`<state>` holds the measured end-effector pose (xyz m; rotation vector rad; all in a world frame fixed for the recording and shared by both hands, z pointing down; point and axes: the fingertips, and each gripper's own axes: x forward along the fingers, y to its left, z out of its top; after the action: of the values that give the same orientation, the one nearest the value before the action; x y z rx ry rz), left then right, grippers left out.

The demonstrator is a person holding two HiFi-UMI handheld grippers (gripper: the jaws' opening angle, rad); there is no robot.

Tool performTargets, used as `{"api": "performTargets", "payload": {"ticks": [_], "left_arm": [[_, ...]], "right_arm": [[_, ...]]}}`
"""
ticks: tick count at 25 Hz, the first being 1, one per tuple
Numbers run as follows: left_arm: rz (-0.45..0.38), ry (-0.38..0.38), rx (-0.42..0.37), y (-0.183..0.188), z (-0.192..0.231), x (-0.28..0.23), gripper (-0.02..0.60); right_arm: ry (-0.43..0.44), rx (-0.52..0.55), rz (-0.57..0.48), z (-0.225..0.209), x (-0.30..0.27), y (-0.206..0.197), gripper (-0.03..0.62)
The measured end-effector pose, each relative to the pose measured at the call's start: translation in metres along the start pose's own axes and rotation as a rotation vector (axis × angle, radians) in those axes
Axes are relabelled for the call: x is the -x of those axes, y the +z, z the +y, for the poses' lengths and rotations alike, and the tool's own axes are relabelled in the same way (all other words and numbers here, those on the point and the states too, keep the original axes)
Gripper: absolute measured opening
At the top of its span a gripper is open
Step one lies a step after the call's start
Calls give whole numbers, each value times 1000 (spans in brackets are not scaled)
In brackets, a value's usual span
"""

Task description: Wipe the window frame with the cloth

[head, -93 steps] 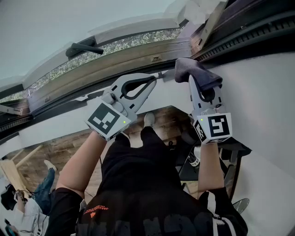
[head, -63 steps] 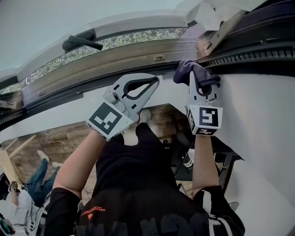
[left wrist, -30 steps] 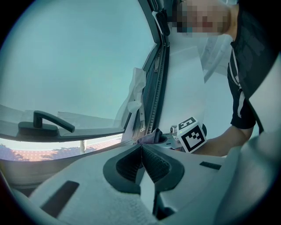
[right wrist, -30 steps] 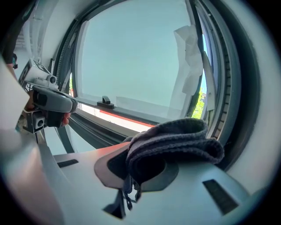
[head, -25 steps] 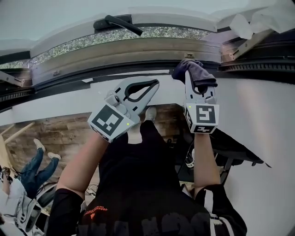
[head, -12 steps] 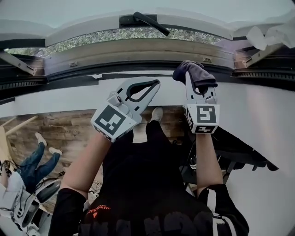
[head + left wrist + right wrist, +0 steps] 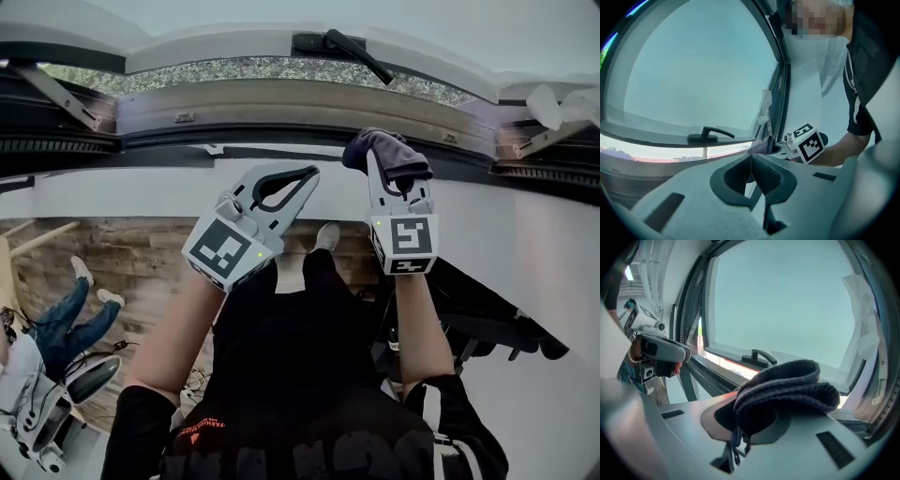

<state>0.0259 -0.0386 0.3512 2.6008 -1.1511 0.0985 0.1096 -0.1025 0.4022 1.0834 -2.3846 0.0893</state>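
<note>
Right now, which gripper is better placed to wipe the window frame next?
Right. The right gripper is shut on the cloth, which sits at the lower edge of the window frame. The left gripper is shut on nothing, so it would likely need the cloth first.

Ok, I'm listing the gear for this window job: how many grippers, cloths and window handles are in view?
Grippers: 2, the left gripper, shut and empty, and the right gripper
Cloths: 1, the dark cloth, clamped in the right gripper
Window handles: 1, the black window handle
Total: 4
</note>
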Motion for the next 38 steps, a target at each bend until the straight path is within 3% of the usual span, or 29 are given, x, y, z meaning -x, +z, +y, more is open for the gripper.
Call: {"api": "performTargets", "payload": {"ticks": [15,19,25,38], "left_arm": [[-15,79,4,-6,32,52,21],[-35,95,51,-6,37,65,21],[-52,121,25,-7,48,85,21],[-70,230,92,-15,80,139,21]], "right_arm": [[85,56,-2,59,-25,23,34],[109,71,-4,75,-33,29,34],[150,88,-9,100,-41,39,32],[265,136,-34,169,-71,66,33]]}}
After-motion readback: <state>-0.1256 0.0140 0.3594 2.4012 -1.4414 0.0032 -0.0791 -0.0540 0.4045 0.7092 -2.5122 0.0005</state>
